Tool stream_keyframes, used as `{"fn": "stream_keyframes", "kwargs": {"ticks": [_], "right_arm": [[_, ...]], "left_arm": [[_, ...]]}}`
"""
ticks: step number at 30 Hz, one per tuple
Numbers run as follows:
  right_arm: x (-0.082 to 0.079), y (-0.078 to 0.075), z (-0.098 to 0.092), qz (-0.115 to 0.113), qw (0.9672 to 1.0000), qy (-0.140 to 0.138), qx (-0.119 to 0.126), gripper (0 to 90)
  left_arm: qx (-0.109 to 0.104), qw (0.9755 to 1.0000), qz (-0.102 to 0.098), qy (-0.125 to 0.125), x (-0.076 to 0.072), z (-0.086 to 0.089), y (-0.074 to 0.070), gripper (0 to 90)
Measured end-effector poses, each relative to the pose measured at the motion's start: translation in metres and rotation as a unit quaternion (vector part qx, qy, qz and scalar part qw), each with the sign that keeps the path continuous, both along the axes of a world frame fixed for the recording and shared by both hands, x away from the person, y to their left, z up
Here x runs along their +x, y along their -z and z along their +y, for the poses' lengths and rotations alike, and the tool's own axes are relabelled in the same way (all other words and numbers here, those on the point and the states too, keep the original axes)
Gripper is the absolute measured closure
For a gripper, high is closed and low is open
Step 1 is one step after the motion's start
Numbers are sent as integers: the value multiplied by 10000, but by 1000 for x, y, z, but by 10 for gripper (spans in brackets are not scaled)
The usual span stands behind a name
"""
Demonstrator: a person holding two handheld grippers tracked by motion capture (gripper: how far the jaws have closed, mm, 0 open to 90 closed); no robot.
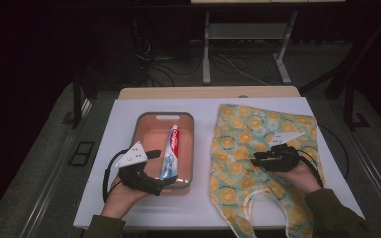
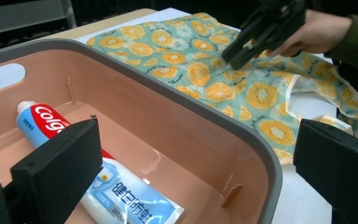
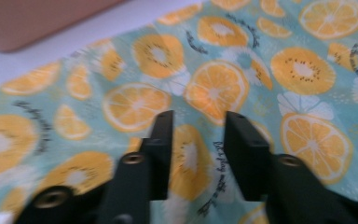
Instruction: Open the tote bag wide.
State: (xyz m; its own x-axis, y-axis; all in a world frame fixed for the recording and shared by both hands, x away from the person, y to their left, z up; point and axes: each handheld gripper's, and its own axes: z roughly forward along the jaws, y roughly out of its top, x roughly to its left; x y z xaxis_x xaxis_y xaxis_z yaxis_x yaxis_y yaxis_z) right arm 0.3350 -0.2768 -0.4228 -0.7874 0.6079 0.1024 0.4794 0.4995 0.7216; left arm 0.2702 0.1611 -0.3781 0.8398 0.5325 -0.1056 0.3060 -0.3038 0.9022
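Beside the bag (image 1: 258,144), toothpaste (image 1: 170,151) in tray (image 1: 140,130)

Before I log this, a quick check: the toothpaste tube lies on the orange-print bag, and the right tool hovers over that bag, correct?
Not quite: the toothpaste tube lies in the pink tray, as the high view shows. The right tool does hover over the orange-print bag.
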Motion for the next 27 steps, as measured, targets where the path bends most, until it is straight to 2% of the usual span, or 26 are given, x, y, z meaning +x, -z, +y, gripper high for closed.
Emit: {"fn": "stream_keyframes", "kwargs": {"ticks": [1,2,3,7,8,11,15,16,20,21,23,24,25,27], "right_arm": [[-4,-3,-2,-6,10000,-27,59,556],[-4,-3,-2,-6,10000,-27,59,556],[-16,-8,-6,-39,10000,-76,50,473],[-43,-13,-12,-98,9995,-305,13,382],[-43,-13,-12,-98,9995,-305,13,382],[-61,-3,-15,10,9987,-501,-107,351],[-66,7,-15,59,9979,-579,-292,344],[-66,11,-12,63,9968,-673,-415,344],[-66,20,-4,166,9937,-897,-656,345],[-66,22,-2,170,9928,-894,-782,352],[-65,22,-3,63,9933,-845,-785,439],[-65,22,-3,63,9933,-845,-785,439],[-63,22,-5,10,9937,-817,-769,560],[-62,22,-4,-26,9933,-868,-762,666]], "left_arm": [[1,10000,-2,0,0,0,0,0],[6,10000,-1,6,0,0,0,0],[1,10000,6,5,0,0,0,0],[-10,10000,9,-4,0,0,0,0],[-10,10000,12,-10,0,0,0,0],[1,10000,9,-10,0,0,0,0],[18,10000,6,-13,0,0,0,0],[15,10000,6,-16,0,-1,0,0],[22,10000,4,-12,0,0,0,0],[15,10000,7,-20,0,0,0,0],[20,10000,2,-24,0,0,0,0],[24,10000,2,-26,0,-1,0,0],[34,10000,-1,-25,0,-1,0,0],[46,10000,-2,-24,0,-1,0,0]]}}
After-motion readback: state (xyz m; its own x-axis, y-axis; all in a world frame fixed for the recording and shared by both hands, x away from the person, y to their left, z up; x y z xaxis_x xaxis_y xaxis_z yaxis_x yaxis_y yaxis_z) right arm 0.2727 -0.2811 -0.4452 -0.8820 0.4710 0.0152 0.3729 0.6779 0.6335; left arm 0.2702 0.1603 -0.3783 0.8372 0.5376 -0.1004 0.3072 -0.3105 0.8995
